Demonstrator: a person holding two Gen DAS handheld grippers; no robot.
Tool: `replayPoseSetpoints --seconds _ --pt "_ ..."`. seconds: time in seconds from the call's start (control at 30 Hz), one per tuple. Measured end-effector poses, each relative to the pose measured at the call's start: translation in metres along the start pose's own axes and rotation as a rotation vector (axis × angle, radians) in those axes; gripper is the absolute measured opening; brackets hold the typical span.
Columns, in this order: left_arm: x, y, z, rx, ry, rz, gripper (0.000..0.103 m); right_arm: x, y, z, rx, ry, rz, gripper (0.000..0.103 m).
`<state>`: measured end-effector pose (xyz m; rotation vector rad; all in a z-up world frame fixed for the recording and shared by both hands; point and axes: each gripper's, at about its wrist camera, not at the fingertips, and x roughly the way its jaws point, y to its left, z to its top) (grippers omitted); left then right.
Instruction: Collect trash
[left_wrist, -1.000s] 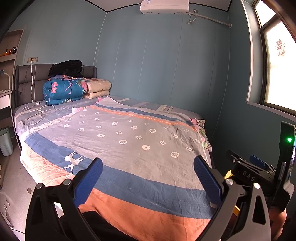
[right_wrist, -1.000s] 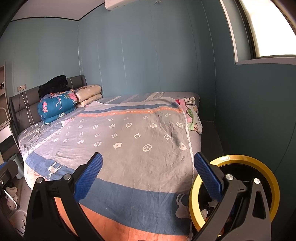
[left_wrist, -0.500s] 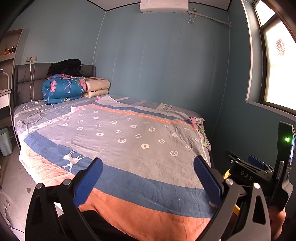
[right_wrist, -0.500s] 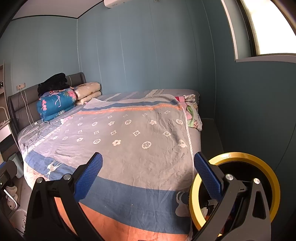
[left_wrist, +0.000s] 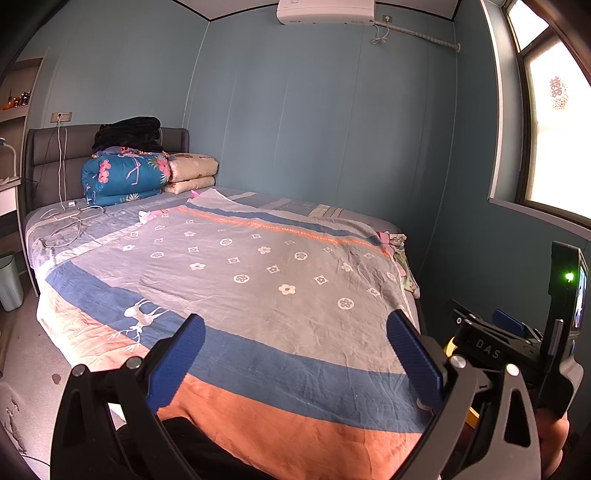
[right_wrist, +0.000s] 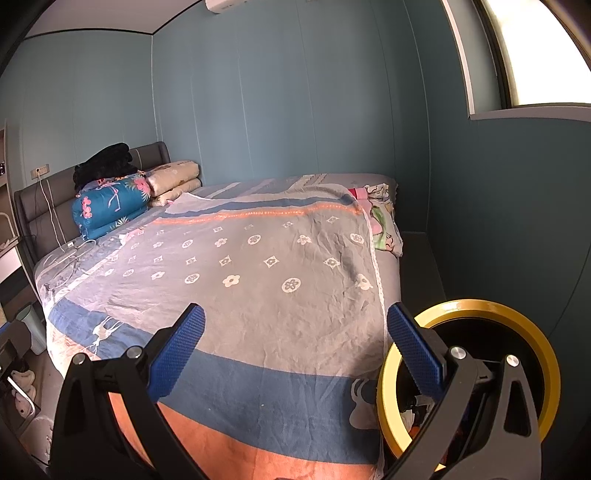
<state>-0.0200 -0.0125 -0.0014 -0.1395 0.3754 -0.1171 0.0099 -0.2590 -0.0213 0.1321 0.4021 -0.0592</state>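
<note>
My left gripper (left_wrist: 295, 332) is open, blue pads wide apart, over the foot of a bed (left_wrist: 258, 280) with a grey, blue and orange blanket. My right gripper (right_wrist: 295, 325) is open too, over the same blanket end. A yellow-rimmed bin (right_wrist: 532, 332) with a dark inside stands on the floor right of the bed, partly hidden behind the right finger. A small pink and white crumpled scrap (left_wrist: 147, 216) lies far up the bed near the pillows. Neither gripper holds anything.
Folded quilts and pillows (left_wrist: 125, 177) are stacked at the headboard, with white cables (left_wrist: 66, 221) beside them. A pale bin (left_wrist: 9, 280) stands on the floor left of the bed. Crumpled cloth (right_wrist: 380, 221) hangs off the bed's far right side. A window is on the right wall.
Both views shift only slightly over the bed. Both grippers stay open and empty.
</note>
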Motion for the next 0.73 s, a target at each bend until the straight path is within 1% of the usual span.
replayPoseSetpoints --seconds 0.73 --pt "0.0027 0.0031 -0.0028 -0.003 0.008 -0.01 0.095 0.0009 0.0004 -0.0057 0.003 0.012 -0.005 0.095"
